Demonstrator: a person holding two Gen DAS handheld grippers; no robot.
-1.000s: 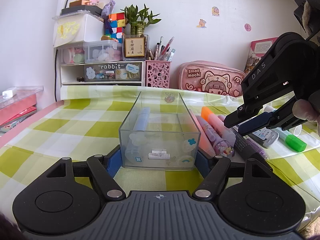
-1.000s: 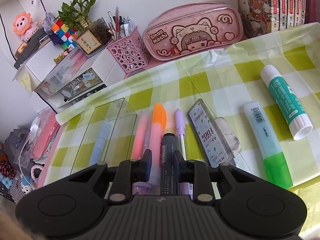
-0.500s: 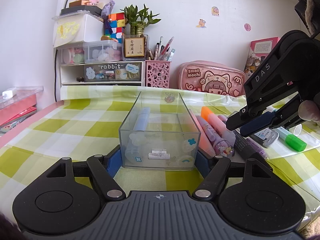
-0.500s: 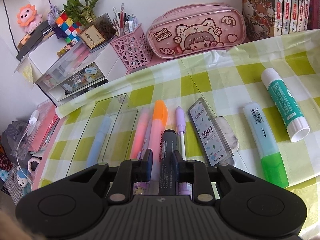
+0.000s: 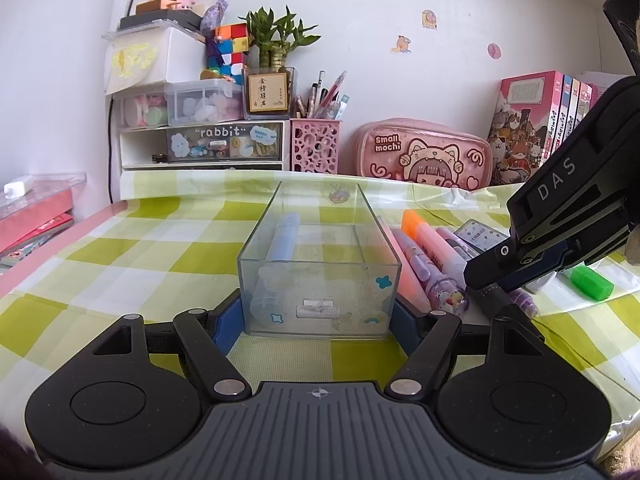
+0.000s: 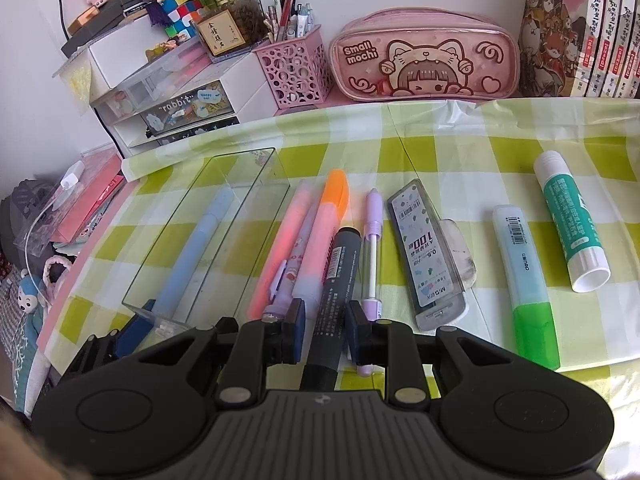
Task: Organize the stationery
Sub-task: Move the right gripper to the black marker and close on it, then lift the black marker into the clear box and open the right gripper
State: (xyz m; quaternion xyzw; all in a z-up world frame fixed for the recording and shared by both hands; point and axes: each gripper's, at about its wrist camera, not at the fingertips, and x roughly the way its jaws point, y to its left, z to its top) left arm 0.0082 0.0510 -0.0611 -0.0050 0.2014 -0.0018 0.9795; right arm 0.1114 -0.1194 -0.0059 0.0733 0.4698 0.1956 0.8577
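Right wrist view: right gripper (image 6: 323, 334) clamped the black marker (image 6: 336, 280) at bottom centre, while left gripper (image 5: 318, 320) pinched the clear box (image 5: 320, 280) steady for loading.

The table (image 6: 472, 148) is covered by a green-checked cloth. A clear box (image 6: 224, 216) is set at nine o'clock; highlighters (image 6: 324, 232), a marker (image 6: 336, 276) and a refill case (image 6: 424, 252) are laid at centre; a glue stick (image 6: 572, 216) at three; a pink pouch (image 6: 424, 60) at twelve.
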